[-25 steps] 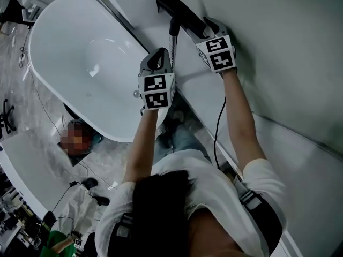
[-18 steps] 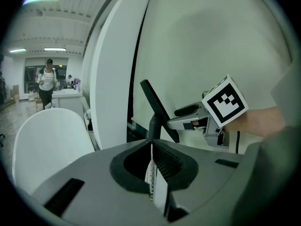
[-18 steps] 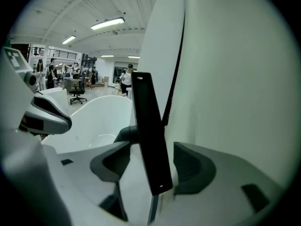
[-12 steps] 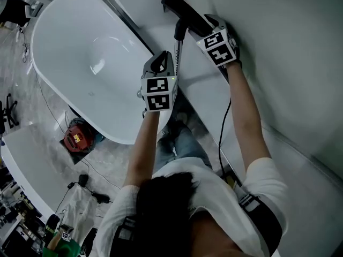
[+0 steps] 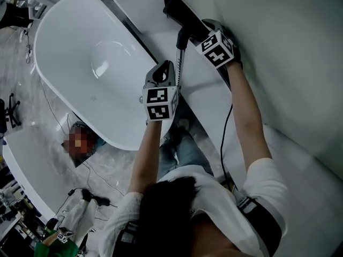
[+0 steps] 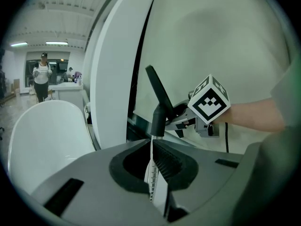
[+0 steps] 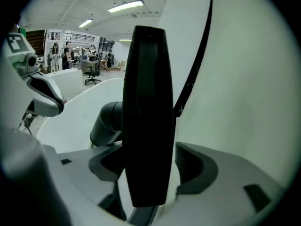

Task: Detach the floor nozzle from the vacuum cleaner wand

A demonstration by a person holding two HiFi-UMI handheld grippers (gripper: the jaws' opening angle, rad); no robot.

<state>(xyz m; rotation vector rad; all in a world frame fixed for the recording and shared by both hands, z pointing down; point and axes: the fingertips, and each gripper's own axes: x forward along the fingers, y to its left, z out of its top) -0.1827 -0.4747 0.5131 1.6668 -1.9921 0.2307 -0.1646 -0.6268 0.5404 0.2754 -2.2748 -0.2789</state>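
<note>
A silver vacuum wand [image 5: 180, 58] runs up to a black floor nozzle [image 5: 185, 16] that leans against a white panel. My left gripper [image 5: 170, 69] is shut on the wand [image 6: 151, 173] just below its black neck [image 6: 157, 121]. My right gripper [image 5: 206, 30] sits at the nozzle's near end. In the right gripper view the nozzle [image 7: 148, 117] stands edge-on between the wide jaws. These jaws have just been opening, and the right pad stands clear of the nozzle. The left gripper view shows the right gripper [image 6: 181, 119] beside the neck.
A white oval bathtub [image 5: 86, 63] fills the left. White panels [image 5: 278, 47] rise to the right and behind the nozzle. Cables and a red device [image 5: 88, 138] lie on the marble floor. A person [image 6: 42, 76] stands far off in the room.
My right gripper has sunk a little along the nozzle and rolled, its marker cube turning. The left gripper has slipped slightly lower and keeps hold of the wand.
</note>
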